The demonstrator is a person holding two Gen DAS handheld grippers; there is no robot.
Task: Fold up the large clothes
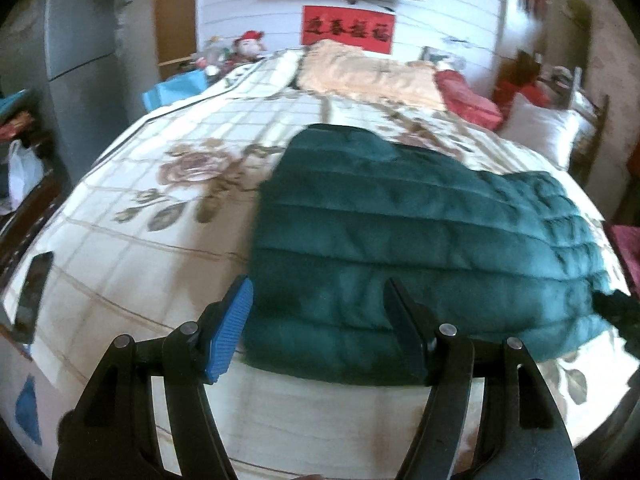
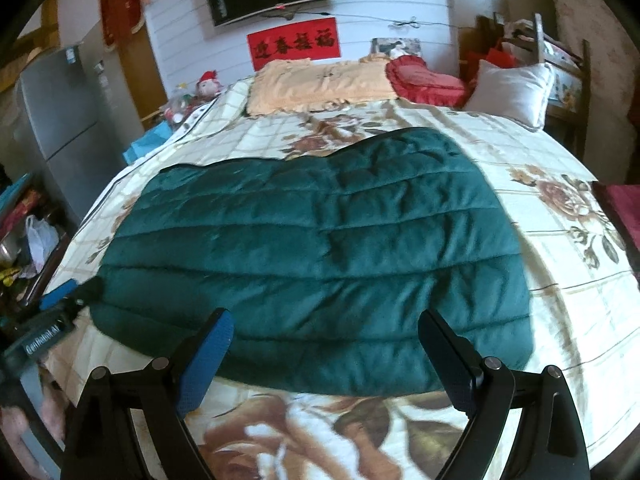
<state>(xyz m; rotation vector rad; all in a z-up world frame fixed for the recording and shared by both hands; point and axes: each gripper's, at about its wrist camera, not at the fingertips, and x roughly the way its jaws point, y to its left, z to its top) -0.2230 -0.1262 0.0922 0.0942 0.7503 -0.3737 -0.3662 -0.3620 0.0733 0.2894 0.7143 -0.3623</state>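
A dark green quilted padded garment (image 2: 312, 248) lies flat mid-bed on the floral bedspread (image 2: 560, 300). Both the left gripper (image 1: 316, 300) and the right gripper (image 2: 326, 340) hover spread, empty, near its hem; a shallow pinch there could snag bedspread too.

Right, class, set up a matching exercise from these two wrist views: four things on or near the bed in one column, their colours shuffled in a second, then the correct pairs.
Things:
1. Quilted jacket
2. Heart-shaped cushion
3. Banner on the wall
4. Pillow at the bed's right corner

Colours:
A. White
B. Dark green
C. Red, with dark characters
D. Red, with a ruffled edge

Pairs: 1-B, 2-D, 3-C, 4-A
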